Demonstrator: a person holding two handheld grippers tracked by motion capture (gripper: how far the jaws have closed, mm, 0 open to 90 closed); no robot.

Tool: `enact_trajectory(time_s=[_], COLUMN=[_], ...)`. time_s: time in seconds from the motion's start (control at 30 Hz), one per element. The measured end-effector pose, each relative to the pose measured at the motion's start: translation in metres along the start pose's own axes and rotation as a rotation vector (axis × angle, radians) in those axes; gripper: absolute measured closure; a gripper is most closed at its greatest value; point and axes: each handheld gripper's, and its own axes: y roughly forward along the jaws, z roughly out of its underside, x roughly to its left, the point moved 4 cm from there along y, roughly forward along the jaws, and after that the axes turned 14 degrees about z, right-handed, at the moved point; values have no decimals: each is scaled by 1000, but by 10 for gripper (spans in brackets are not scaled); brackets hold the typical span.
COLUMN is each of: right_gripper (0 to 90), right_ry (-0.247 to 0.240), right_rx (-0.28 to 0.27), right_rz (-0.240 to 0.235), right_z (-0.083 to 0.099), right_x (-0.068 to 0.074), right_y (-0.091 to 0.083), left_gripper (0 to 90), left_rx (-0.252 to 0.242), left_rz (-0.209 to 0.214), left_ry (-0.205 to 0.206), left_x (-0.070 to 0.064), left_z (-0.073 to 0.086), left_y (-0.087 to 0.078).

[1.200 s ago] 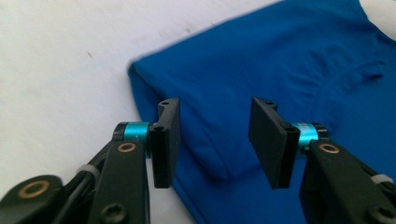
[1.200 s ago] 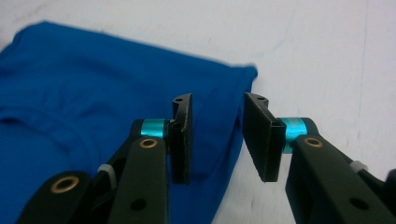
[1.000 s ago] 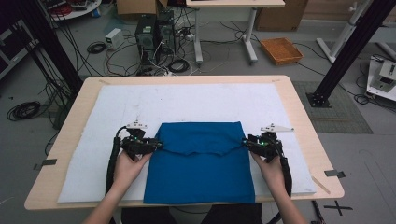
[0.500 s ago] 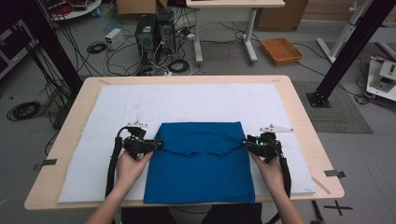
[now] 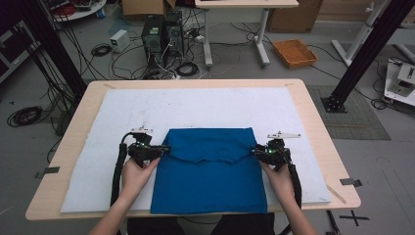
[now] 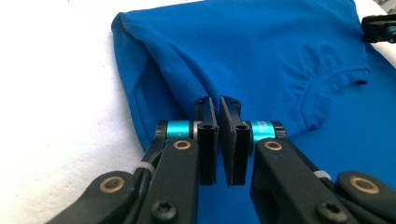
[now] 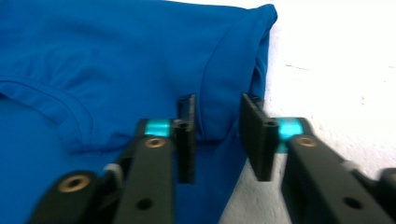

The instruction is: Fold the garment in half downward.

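Plain blue shirt, no readable writing

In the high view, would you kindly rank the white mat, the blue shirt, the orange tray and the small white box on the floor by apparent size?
1. White mat
2. Blue shirt
3. Orange tray, though it sits farther from the camera
4. White box, also far off

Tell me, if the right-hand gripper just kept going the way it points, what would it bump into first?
Most likely the folded blue shirt. The right gripper has its fingers open around the shirt's edge, so cloth already lies between them; beyond that edge is more shirt. Exact depth is hard to judge.
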Motion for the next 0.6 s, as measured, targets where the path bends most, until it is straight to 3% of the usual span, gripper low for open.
enact_trajectory(time_s=[0.17, 0.6], right_gripper=[873, 891], right_ry=[-26, -19], right_rx=[-8, -58], right_rz=[0, -39], right_z=[0, -5], right_x=[2, 4], right_y=[-1, -24], left_gripper=[854, 858], left_rx=[-12, -23], left_rz=[-4, 34], left_ry=[4, 33], left_x=[1, -13], left_z=[-1, -5], left_y=[-1, -13])
